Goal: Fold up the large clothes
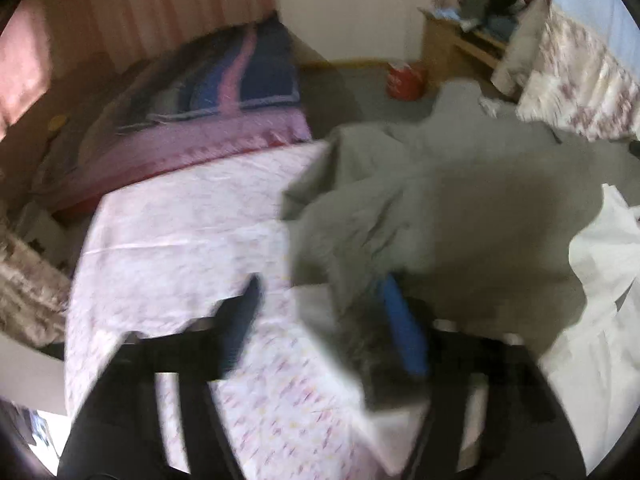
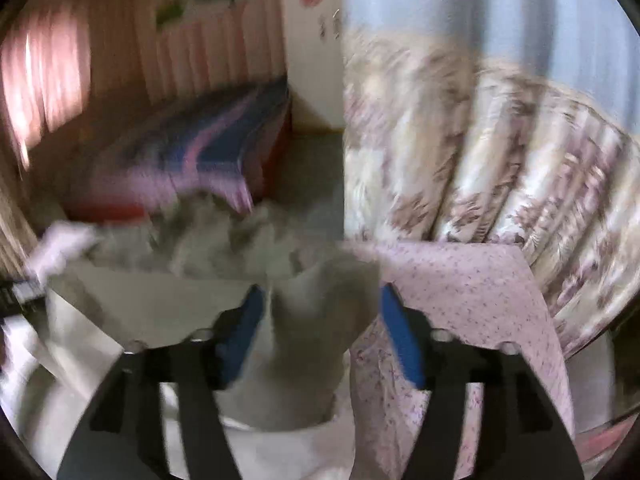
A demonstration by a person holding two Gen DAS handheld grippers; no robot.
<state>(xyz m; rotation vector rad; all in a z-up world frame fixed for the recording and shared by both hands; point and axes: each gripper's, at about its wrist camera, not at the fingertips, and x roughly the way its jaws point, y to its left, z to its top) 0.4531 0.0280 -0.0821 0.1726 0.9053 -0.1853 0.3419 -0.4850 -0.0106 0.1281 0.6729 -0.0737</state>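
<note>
Left wrist view: left gripper (image 1: pixel 320 320), jaws apart, clamping nothing, above a pink-printed bedsheet (image 1: pixel 180 224); grey garment (image 1: pixel 420 200) lies crumpled just beyond, its edge over the right blue pad. Red tub (image 1: pixel 404 80) on floor, lettering blurred, unreadable.

Right wrist view: right gripper (image 2: pixel 320 328), jaws apart, grey cloth between them unpinched. Floral curtain (image 2: pixel 500 160) alongside.
</note>
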